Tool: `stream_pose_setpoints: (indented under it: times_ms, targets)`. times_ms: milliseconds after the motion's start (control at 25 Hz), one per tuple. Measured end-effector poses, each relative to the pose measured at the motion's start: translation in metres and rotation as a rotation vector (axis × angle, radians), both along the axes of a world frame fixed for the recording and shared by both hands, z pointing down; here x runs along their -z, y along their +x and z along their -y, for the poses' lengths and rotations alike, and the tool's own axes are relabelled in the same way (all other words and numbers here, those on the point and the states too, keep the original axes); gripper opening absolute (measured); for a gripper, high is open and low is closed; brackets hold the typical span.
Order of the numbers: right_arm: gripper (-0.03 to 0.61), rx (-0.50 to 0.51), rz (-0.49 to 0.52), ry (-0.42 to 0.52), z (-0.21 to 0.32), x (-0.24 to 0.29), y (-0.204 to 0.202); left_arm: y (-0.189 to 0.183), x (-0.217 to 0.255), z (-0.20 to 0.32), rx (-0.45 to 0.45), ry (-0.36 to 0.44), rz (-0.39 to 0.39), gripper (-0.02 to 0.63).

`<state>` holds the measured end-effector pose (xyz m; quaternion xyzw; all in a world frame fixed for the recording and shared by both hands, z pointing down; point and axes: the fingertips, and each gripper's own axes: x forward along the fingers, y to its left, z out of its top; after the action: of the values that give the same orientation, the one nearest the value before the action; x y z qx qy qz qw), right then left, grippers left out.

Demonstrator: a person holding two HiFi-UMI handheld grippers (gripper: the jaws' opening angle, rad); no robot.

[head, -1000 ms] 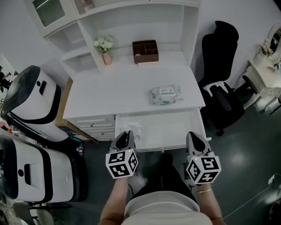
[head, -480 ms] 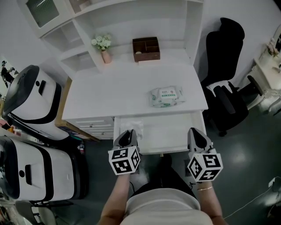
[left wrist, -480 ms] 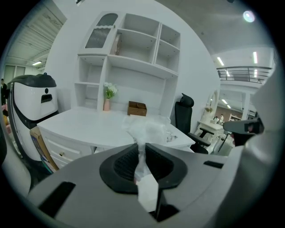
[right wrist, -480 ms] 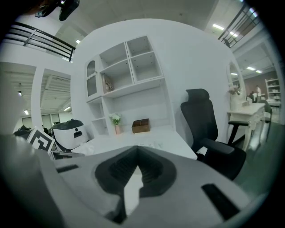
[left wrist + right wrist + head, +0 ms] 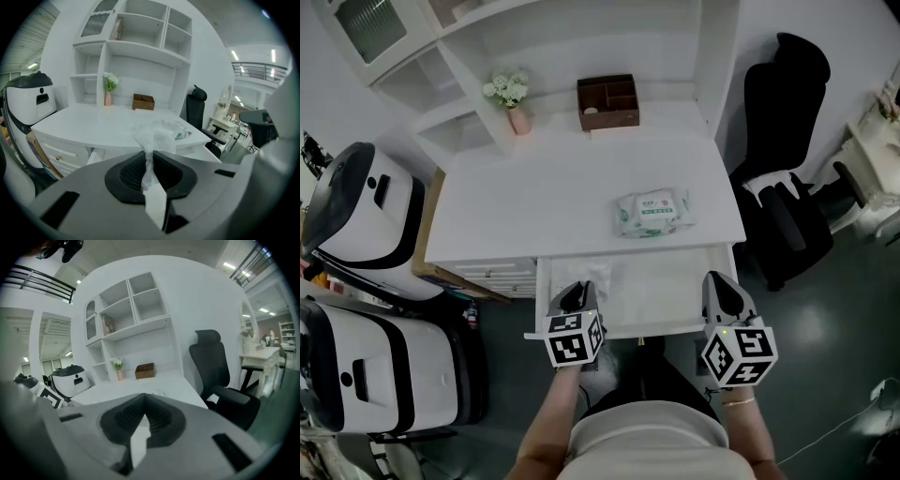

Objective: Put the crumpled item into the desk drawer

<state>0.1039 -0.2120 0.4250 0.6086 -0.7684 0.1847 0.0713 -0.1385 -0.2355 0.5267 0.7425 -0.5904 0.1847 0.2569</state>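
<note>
Our left gripper pinches the crumpled clear plastic film by its tail; we judge it light and limp. Our right gripper is pressed together, empty.

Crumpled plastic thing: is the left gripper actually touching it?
Touching. The left gripper view shows the left gripper with both fingers pinched on the crumpled plastic.

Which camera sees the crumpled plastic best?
Left gripper view: the crumpled clear plastic fills the middle, pinched in the left tool. Head view shows the plastic small and pale. Right gripper view misses it.
</note>
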Motion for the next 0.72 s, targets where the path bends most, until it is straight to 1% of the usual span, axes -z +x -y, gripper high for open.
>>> stream_pose_setpoints:
  times_ms: [520, 720]
  targets:
    - [0.002, -0.005, 0.003, -0.035, 0.024, -0.012, 0.016, 0.016, -0.075, 0.011, -0.044, -0.221, 0.081, 0.04]
    - [0.002, -0.007, 0.008, -0.042, 0.03, -0.015, 0.021, 0.023, -0.1, 0.015, -0.063, -0.283, 0.113, 0.04]
